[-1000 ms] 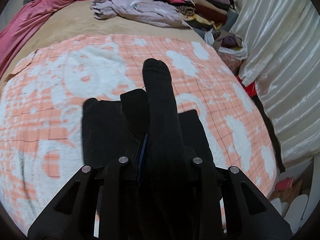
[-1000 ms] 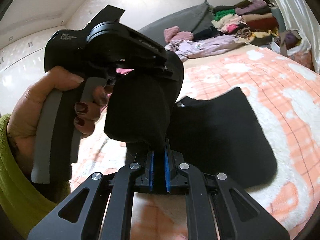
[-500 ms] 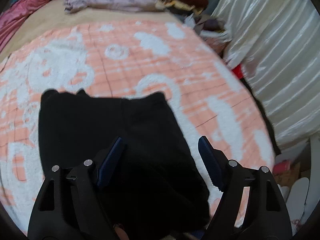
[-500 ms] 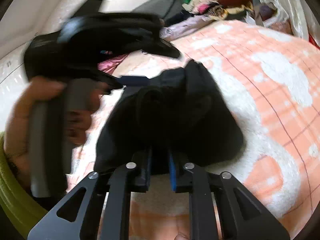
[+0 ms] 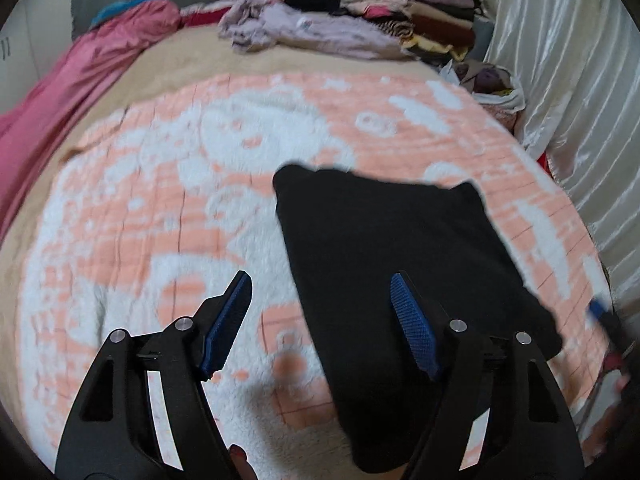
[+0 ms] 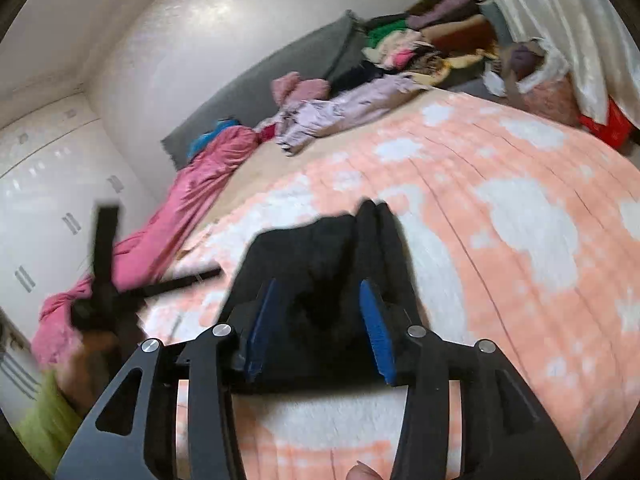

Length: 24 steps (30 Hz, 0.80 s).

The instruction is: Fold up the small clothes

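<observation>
A small black garment [image 5: 396, 248] lies folded flat on the orange-and-white blanket [image 5: 168, 184]. My left gripper [image 5: 320, 320] is open and empty, hanging above the garment's left edge. In the right wrist view the same black garment [image 6: 320, 248] lies just beyond my right gripper [image 6: 318, 324], whose blue pads stand apart with nothing between them. The left gripper [image 6: 104, 280] shows blurred at the left of that view, held in a hand.
A pile of clothes [image 5: 404, 12] and a lilac garment [image 5: 316, 32] lie at the bed's far end. A pink quilt [image 5: 68, 84] runs along the left side. A white curtain [image 5: 572, 80] hangs on the right, with a bag [image 5: 496, 88] beside it.
Both grippers let go of the black garment and opened. It now lies flat on the blanket. The left gripper has moved left and back; the right gripper has drawn back from it.
</observation>
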{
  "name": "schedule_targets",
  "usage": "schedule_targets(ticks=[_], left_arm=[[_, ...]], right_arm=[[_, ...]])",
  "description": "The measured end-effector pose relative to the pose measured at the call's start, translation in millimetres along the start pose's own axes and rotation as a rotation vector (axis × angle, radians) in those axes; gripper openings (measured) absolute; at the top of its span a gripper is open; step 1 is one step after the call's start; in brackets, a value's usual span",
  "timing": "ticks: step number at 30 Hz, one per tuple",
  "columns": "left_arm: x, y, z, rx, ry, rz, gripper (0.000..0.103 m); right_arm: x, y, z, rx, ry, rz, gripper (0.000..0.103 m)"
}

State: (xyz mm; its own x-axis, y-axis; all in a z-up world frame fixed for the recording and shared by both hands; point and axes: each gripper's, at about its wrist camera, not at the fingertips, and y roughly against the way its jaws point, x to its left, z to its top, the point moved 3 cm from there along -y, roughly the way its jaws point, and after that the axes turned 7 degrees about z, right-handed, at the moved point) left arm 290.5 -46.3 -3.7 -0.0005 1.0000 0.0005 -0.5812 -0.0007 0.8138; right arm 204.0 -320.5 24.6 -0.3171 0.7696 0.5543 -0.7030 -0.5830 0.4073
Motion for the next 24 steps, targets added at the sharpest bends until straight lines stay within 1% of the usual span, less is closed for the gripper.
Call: schedule_targets(ticks=[2, 3, 5, 6, 8, 11, 12, 13, 15, 16, 17, 18, 19, 20, 21, 24], left_arm=[[-2.9, -10.0, -6.8, 0.018, -0.004, -0.006, 0.064], [-7.3, -14.8, -10.2, 0.022, -0.008, -0.009, 0.064], [-12.8, -18.3, -14.3, 0.016, -0.016, -0.005, 0.064], [-14.9, -18.9, -15.1, 0.007, -0.015, -0.005, 0.064], [-15.0, -20.4, -15.5, 0.002, -0.002, -0.010, 0.064], [-14.2, -22.3, -17.1, -0.002, 0.002, -0.018, 0.064], [-14.1, -22.8, -17.9, -0.003, 0.001, -0.022, 0.064], [-13.9, -23.5, -18.3, -0.003, 0.003, -0.028, 0.064], [-13.4, -25.2, -19.0, -0.004, 0.007, -0.035, 0.064], [-13.6, -25.8, -19.2, -0.003, 0.006, -0.036, 0.064], [-14.0, -25.8, -19.4, -0.005, 0.006, -0.038, 0.064], [-14.7, -25.9, -19.5, -0.008, 0.006, -0.041, 0.063], [-15.8, -26.1, -19.5, -0.009, 0.003, -0.043, 0.060], [-17.8, -25.1, -19.5, -0.013, 0.004, -0.052, 0.058], [-19.6, -23.8, -19.5, -0.015, 0.004, -0.060, 0.053], [-30.6, -15.7, -18.5, -0.034, -0.020, -0.068, 0.052]], right_arm=[[0.6, -11.9, 13.2, 0.047, 0.019, 0.017, 0.043], [0.0, -22.8, 18.6, 0.093, 0.029, 0.027, 0.043], [-6.0, -51.2, 27.5, 0.176, 0.044, -0.004, 0.043], [-10.1, -61.4, 28.8, 0.199, 0.039, -0.009, 0.043], [-25.3, -90.4, 28.5, 0.278, -0.016, -0.034, 0.043], [-40.9, -122.4, 24.3, 0.362, -0.072, -0.045, 0.043], [-42.5, -127.8, 21.2, 0.375, -0.087, -0.041, 0.043], [-45.1, -133.7, 19.5, 0.386, -0.106, -0.036, 0.043], [-45.9, -138.3, 17.4, 0.371, -0.119, -0.019, 0.043], [-44.1, -138.0, 16.1, 0.367, -0.105, -0.016, 0.035], [-40.6, -139.1, 15.1, 0.366, -0.079, -0.013, 0.022], [-37.7, -139.9, 15.1, 0.363, -0.057, -0.009, 0.020], [-35.5, -138.1, 16.0, 0.354, -0.033, -0.018, 0.010], [-33.6, -134.8, 17.6, 0.336, -0.002, -0.036, 0.008], [-33.0, -134.1, 20.8, 0.320, 0.012, -0.035, 0.007], [-26.3, -117.9, 34.2, 0.273, 0.081, -0.040, 0.006]])
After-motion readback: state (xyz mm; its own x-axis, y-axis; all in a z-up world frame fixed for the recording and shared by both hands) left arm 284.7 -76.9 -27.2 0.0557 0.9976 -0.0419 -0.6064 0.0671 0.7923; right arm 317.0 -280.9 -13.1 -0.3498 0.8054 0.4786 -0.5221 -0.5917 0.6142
